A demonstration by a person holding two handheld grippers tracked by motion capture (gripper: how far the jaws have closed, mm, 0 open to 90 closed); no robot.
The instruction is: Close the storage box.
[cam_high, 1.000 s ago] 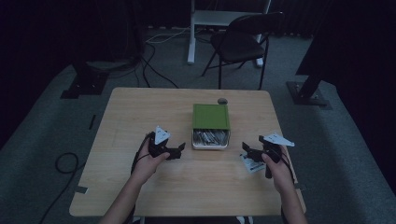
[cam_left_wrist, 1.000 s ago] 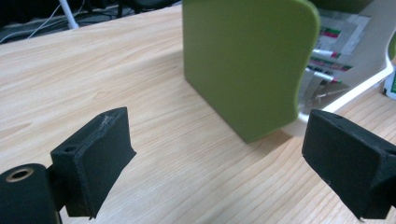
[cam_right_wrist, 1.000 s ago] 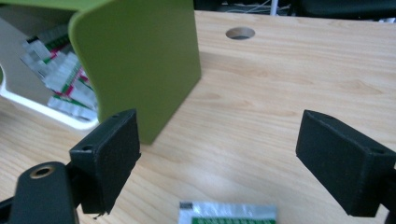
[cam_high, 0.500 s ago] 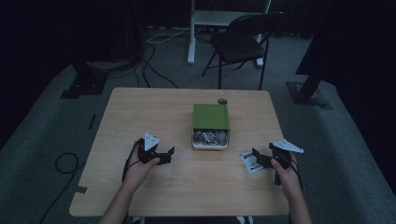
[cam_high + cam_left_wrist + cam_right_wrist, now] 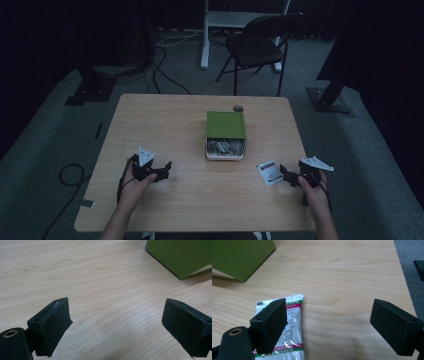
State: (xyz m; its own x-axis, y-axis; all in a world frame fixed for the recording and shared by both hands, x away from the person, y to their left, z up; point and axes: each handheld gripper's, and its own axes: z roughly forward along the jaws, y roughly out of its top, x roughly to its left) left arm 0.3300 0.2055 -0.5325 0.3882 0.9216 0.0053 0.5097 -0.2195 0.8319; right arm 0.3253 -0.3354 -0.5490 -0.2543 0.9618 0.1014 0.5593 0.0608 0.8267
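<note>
The right gripper (image 5: 289, 176) is hovering just beside the little packet (image 5: 269, 172) lying flat on the table (image 5: 165, 120), near the right front edge, and its 2 jaws are standing wide apart with nothing between them. The left gripper (image 5: 161, 171) is sitting over bare wood with its jaws spread open too, holding nothing.

My guess at what could go wrong: the packet is thin, shiny and lying flat, so the jaws might just be skidding over the plastic and pushing it along instead of getting under an edge. It's also near the table's edge, so a bad nudge could be sending it off.

From above, the green box (image 5: 226, 125) is showing a tray of silvery stuff poking out of its near end, well apart from the packet. The right gripper view is giving what the high view isn't: the packet's pink stripes and print, and 1 jaw overlapping its corner.
</note>
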